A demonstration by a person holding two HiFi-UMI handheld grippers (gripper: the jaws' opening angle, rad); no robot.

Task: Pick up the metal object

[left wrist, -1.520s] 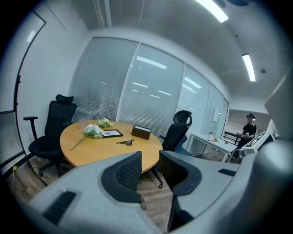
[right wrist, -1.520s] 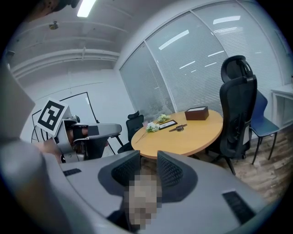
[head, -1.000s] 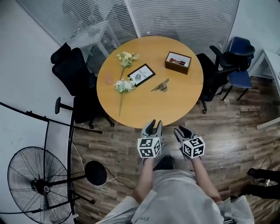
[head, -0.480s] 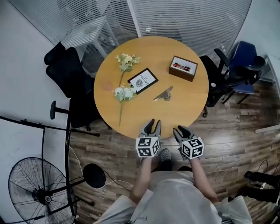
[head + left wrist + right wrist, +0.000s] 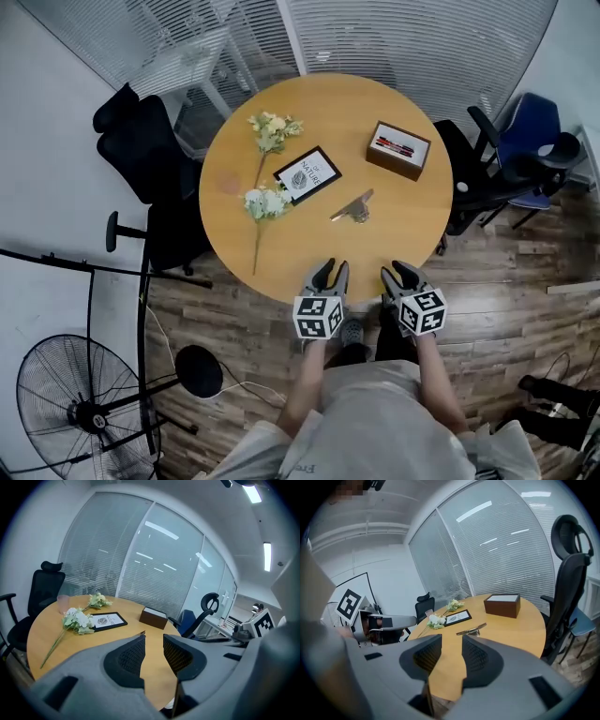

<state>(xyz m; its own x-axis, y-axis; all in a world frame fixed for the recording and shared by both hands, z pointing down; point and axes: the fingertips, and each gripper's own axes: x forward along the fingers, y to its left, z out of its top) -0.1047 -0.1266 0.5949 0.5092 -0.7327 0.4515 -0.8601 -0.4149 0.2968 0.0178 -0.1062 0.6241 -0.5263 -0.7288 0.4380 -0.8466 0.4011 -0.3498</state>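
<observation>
Two empty grippers at the near edge of the table (image 5: pixel 394 234), left gripper (image 5: pixel 333 269) jaws narrowly apart, right gripper (image 5: pixel 399 272) jaws just opening wider; metal object (image 5: pixel 352 207) lies mid-table beyond them, so reach the right one far, straddle it, then close.

Person's left grey two-jaw tool (image 5: pixel 326 273) with black mesh pads (image 5: pixel 130 656) is held out front, pointing forward and a bit down. Its jaws are apart by a narrow gap, with nothing between them. The right grey two-jaw tool (image 5: pixel 403 275) is beside it, not touching, at the same pitch and with tips about level. Its jaws have just been opening, and the gap is empty. A marker cube (image 5: pixel 319 317) tops each tool. The left forearm (image 5: pixel 305 384) and right forearm (image 5: pixel 441 386) are bare, reaching forward from the torso, roughly parallel.
</observation>
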